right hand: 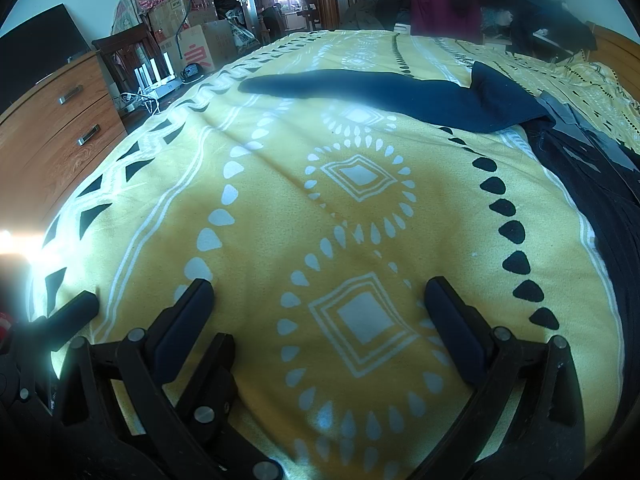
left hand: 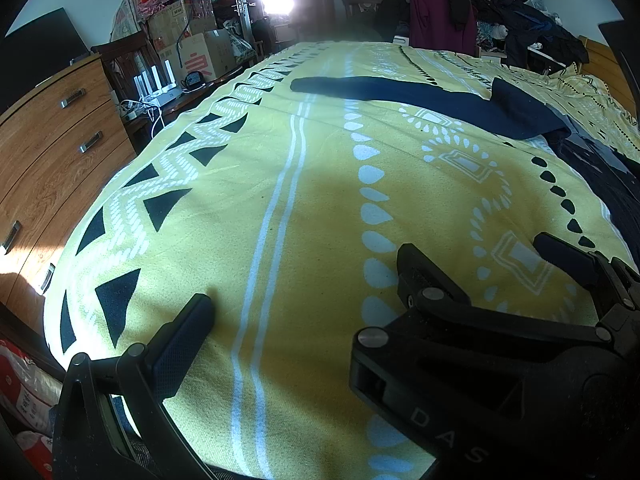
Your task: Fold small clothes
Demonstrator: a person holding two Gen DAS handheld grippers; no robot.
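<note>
Both jaws stand spread and empty: left gripper (left hand: 304, 276) and right gripper (right hand: 320, 300) hover low over the near part of the yellow patterned blanket (right hand: 280, 216); the navy garment (right hand: 400, 92) lies far across the bed, spread long with its right end turned up (no neat fold visible); dark clothes (right hand: 592, 184) lie at the right edge; folding appears not yet begun, so reaching and grasping remain.

I'm working in a lived-in home bedroom — a bed under a yellow patterned blanket (right hand: 280, 208), wooden drawers (left hand: 60, 152) left, stacked cardboard boxes (left hand: 192, 40) and heaped clothes (left hand: 480, 0) far off.
</note>
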